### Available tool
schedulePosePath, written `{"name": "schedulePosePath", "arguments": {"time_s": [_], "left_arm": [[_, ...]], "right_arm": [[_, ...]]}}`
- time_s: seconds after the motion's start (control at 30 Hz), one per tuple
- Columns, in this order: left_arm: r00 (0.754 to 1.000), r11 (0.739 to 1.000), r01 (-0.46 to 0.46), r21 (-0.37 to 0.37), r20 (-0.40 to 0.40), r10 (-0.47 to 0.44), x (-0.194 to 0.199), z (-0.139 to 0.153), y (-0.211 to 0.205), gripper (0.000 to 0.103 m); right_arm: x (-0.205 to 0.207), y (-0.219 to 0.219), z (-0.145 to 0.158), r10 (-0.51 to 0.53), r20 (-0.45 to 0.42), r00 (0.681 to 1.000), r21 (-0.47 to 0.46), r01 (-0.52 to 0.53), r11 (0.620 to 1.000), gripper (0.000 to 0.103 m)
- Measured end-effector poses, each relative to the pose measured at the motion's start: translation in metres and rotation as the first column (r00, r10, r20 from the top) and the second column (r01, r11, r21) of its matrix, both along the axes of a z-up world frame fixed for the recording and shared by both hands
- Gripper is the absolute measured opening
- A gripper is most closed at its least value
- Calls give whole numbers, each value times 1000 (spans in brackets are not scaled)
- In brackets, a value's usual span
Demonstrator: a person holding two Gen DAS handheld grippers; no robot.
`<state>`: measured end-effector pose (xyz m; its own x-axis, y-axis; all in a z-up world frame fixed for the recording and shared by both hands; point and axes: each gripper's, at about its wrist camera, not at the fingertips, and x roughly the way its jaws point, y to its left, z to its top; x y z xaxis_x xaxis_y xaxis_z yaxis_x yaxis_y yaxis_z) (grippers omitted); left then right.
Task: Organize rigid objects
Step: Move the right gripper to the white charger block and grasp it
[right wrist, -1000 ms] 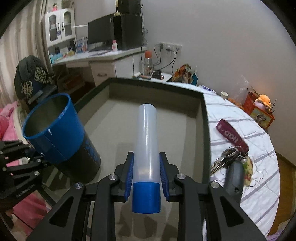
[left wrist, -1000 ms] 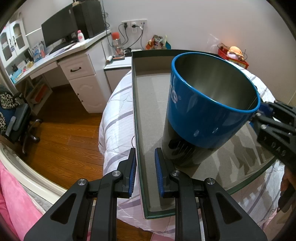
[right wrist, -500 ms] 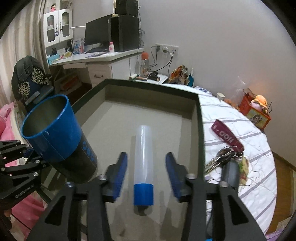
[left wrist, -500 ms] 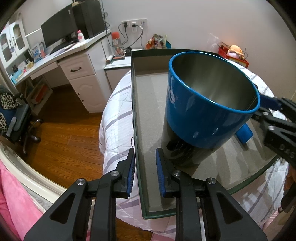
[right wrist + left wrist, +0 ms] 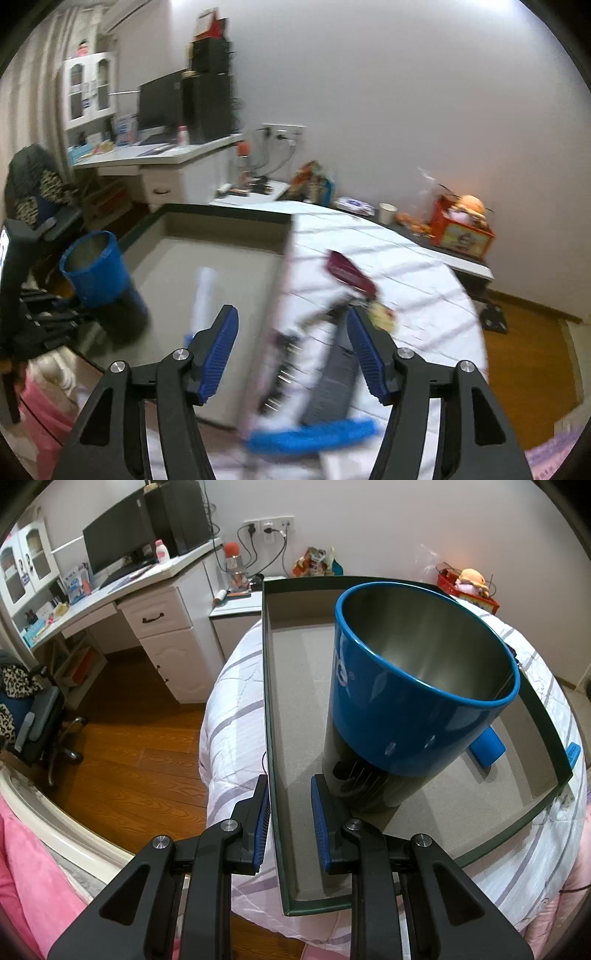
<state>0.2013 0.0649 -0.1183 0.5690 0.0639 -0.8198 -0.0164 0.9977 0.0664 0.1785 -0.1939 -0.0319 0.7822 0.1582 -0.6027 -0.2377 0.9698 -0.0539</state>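
The left gripper [image 5: 289,818] pinches the left wall of the green tray [image 5: 266,686] between its nearly closed jaws. The blue cup [image 5: 417,701] stands inside the tray at frame centre. The right gripper [image 5: 291,354] has just been opening; its jaws stand spread with nothing between the pads, over the tray's right wall. The clear tube with a blue cap [image 5: 204,295] lies on the tray floor, lower centre-left.

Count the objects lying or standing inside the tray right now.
2. The blue cup stands near the tray's left wall, by the left gripper. The clear tube with blue cap lies on the floor beside it. The cup may hide something smaller.
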Motion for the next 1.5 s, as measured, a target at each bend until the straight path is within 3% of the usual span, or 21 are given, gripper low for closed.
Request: {"name": "schedulePosePath", "arguments": {"time_s": [0.3, 0.47, 0.83, 0.9, 1.0, 1.1, 1.5], "left_arm": [[1000, 1000, -9, 13, -2, 9, -1, -2, 0, 21], [1000, 1000, -11, 18, -2, 11, -3, -1, -1, 21], [1000, 1000, -12, 21, -2, 12, -1, -1, -3, 21], [1000, 1000, -12, 22, -3, 12, -2, -1, -2, 21], [1000, 1000, -12, 22, -4, 12, -2, -1, -1, 21], [1000, 1000, -13, 21, -3, 13, -2, 0, -2, 21], [1000, 1000, -13, 21, -3, 13, -1, 0, -2, 21]], "right_arm": [[-37, -57, -44, -89, -104, 991, -41, 85, 996, 68], [-45, -60, -67, -73, -153, 986, -32, 69, 997, 68], [-43, -60, -80, -5, -149, 989, 7, 6, 1000, 67], [-40, -65, -82, 6, -167, 986, 56, 3, 998, 55], [-39, -70, -81, 7, -166, 986, 81, 6, 997, 55], [-36, -76, -79, -43, -149, 988, 41, 49, 998, 55], [17, -122, -83, -237, -124, 964, 100, 250, 963, 55]]}}
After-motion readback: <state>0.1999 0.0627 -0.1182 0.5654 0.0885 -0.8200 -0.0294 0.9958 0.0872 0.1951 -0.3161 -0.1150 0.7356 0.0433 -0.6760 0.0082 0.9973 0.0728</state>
